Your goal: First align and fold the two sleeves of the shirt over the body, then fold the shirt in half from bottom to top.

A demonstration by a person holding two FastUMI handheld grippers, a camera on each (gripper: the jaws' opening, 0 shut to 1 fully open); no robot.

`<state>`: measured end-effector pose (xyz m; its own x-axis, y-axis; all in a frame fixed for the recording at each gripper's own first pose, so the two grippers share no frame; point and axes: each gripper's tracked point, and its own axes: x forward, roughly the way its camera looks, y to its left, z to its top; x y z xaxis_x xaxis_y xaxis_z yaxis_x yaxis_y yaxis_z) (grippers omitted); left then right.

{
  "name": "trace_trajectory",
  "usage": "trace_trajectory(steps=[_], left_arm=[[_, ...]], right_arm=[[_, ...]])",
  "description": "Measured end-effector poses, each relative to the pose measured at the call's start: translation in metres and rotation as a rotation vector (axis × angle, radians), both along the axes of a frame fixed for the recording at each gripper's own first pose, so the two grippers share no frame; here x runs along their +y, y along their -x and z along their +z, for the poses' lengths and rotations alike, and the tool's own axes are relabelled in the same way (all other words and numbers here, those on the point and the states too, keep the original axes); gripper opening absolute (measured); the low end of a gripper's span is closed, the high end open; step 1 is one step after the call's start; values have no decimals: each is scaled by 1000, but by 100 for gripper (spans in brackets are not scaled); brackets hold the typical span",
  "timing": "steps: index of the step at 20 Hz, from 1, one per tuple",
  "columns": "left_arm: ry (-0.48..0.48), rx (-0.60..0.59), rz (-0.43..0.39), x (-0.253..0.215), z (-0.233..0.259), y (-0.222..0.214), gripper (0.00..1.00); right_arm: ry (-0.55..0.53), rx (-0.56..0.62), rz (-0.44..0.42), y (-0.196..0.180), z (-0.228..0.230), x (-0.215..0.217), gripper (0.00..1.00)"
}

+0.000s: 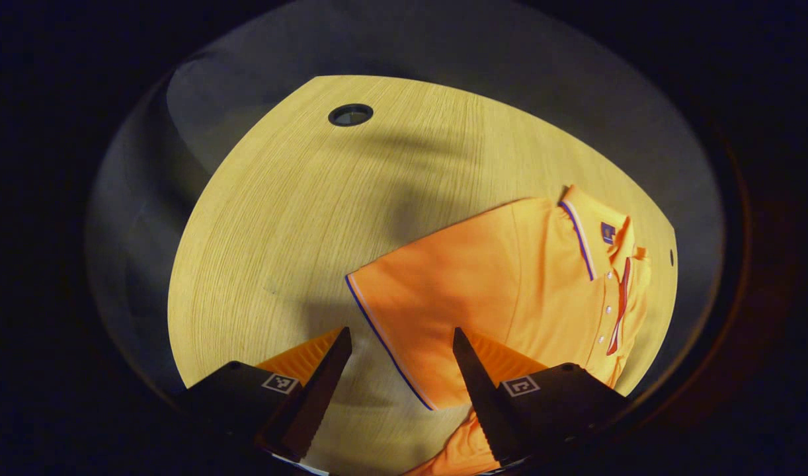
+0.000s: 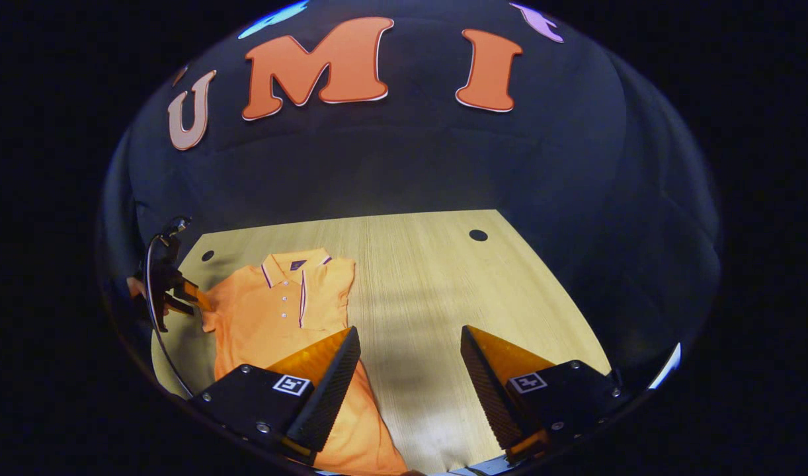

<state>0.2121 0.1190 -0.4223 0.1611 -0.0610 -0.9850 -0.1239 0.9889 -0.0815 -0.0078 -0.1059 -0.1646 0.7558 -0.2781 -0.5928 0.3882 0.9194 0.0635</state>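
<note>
Soft, light orange knit polo shirt (image 2: pixel 278 311) flat on pale wooden table (image 2: pixel 430 277), likely limp and best pinched at striped sleeve cuff (image 1: pixel 384 344); left gripper (image 1: pixel 401 344) over that cuff, right gripper (image 2: pixel 409 344) beside shirt, both spread, empty.

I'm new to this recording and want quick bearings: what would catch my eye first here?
The bright orange polo shirt stands out, lying flat on the pale wooden table, collar toward the booth's far wall. In the left gripper view its trimmed sleeve spreads just ahead of the left gripper, jaws apart. The right gripper hovers open beside the shirt, above bare wood.
</note>
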Motion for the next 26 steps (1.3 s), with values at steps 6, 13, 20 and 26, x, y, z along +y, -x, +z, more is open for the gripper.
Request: trace_trajectory(steps=[6,13,20,26], left_arm=[[-17,-1,-83,-16,1,-11,67],[-22,-111,-161,-30,31,-29,13],[20,-238,-324,-83,77,-44,13],[197,-318,-482,-171,99,-44,17]], right_arm=[[29,12,-54,53,-6,-17,94],[6,-5,-110,86,-13,-23,94],[14,-18,-112,89,-6,-20,94],[32,-51,-128,90,8,-9,94]])
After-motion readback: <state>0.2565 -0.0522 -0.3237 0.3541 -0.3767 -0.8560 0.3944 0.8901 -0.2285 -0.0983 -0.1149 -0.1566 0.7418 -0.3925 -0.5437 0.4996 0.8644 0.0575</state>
